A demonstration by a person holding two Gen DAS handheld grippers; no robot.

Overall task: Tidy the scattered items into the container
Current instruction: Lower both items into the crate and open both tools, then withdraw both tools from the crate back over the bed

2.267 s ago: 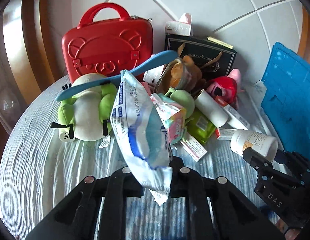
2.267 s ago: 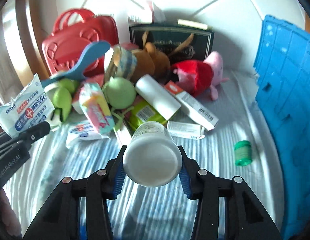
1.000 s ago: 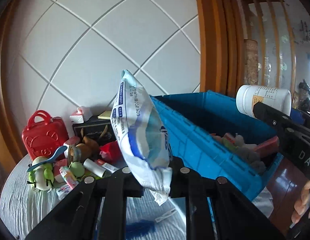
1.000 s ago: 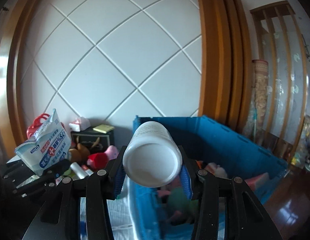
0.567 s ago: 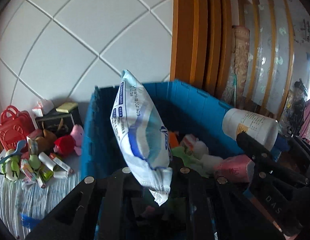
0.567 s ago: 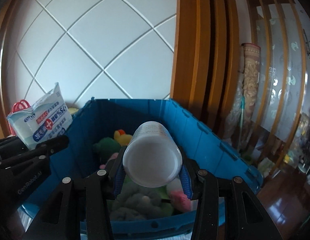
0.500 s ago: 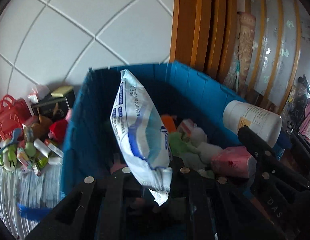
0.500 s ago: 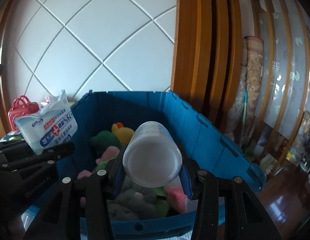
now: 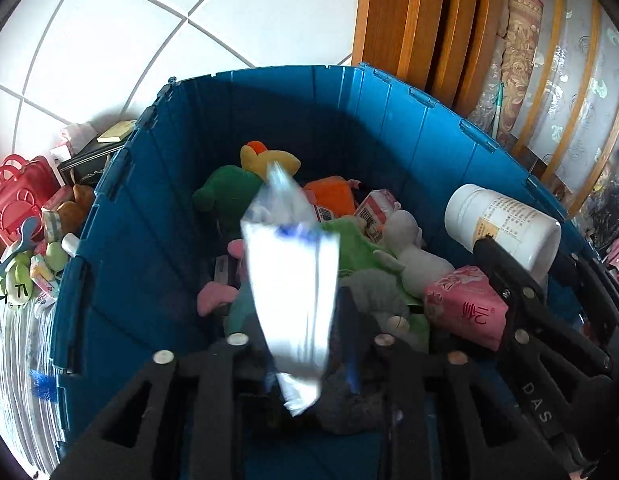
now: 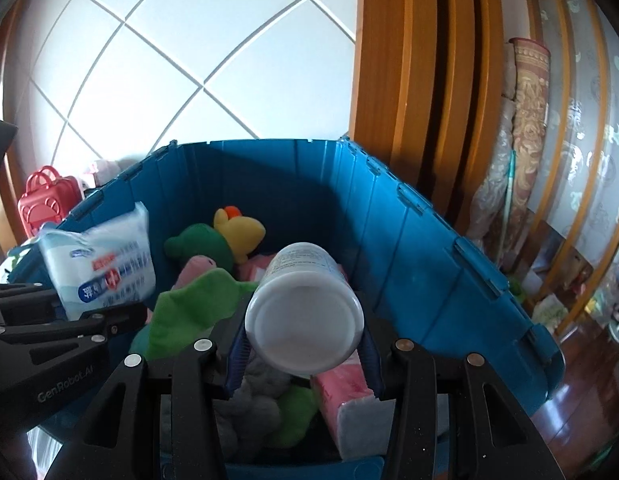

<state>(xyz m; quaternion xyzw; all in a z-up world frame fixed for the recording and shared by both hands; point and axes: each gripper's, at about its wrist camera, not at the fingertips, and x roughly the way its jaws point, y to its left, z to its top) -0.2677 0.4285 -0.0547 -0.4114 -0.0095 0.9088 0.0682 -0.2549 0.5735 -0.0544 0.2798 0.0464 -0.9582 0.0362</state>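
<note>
Both claws hang over the open blue crate (image 9: 409, 128), which stands hard against the table (image 9: 13, 344) on one side and a wooden door frame (image 9: 413, 20) behind.

The left claw (image 9: 305, 344) has its jaws parted. The white and blue wipes packet (image 9: 293, 280) sits between the fingers, blurred and tilted, and from the left wrist view I cannot tell whether the pads touch it at all. From the right wrist view the same packet (image 10: 105, 264) shows above the left claw's fingers, inside the crate's near wall (image 10: 109, 196).

The right claw (image 10: 305, 356) is clamped on a white plastic bottle (image 10: 305, 308), its flat base toward the camera and its printed label pointing away over the crate. In the left wrist view that bottle (image 9: 505, 228) lies on its side above the crate's right part.

Inside the crate lie soft toys: a yellow duck (image 10: 241, 228), a dark green plush (image 10: 201, 248), a bright green cloth toy (image 10: 193, 312), a grey one (image 9: 373, 296), and a pink tissue pack (image 9: 465, 308).

On the table beside the crate, a red case (image 9: 17, 196), a frog plush (image 9: 17, 280) and small boxes sit in a heap.
</note>
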